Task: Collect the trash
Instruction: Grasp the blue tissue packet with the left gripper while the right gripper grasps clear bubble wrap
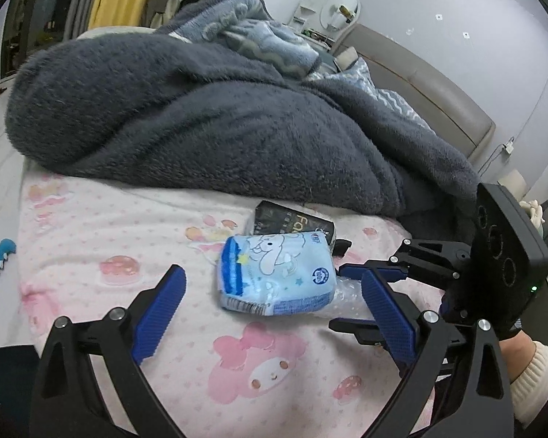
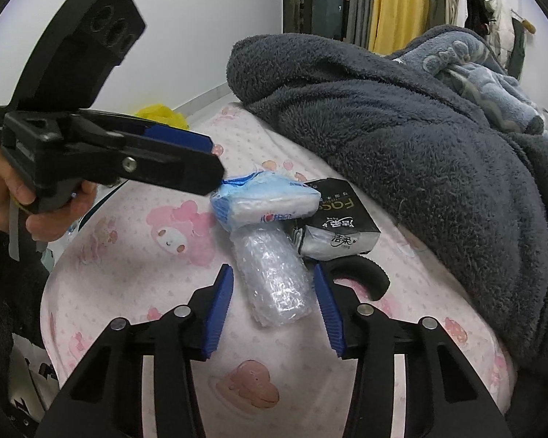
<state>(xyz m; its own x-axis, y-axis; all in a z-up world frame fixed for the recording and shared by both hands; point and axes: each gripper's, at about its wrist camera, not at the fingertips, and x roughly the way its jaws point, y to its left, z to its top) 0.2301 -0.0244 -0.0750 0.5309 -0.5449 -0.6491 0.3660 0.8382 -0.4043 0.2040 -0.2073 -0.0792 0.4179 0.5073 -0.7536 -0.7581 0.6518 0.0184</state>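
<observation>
A light blue cartoon tissue pack [image 1: 277, 273] lies on the pink bed sheet [image 1: 128, 241], partly over a black tissue pack [image 1: 292, 221]. A clear bubble-wrap piece [image 2: 274, 281] sticks out from under the blue pack [image 2: 263, 197]. My left gripper [image 1: 274, 306] is open, its fingers either side of the blue pack and just short of it. My right gripper [image 2: 274, 306] is open around the bubble wrap, which lies between its blue pads [image 2: 219, 310]. The black pack shows in the right wrist view [image 2: 339, 222] too.
A big dark grey fleece blanket [image 1: 201, 120] is heaped just behind the packs. A black curved object [image 2: 369, 273] lies by the right finger. A yellow item [image 2: 160, 115] sits at the bed's far edge. The bed edge falls away to the left [image 1: 22, 219].
</observation>
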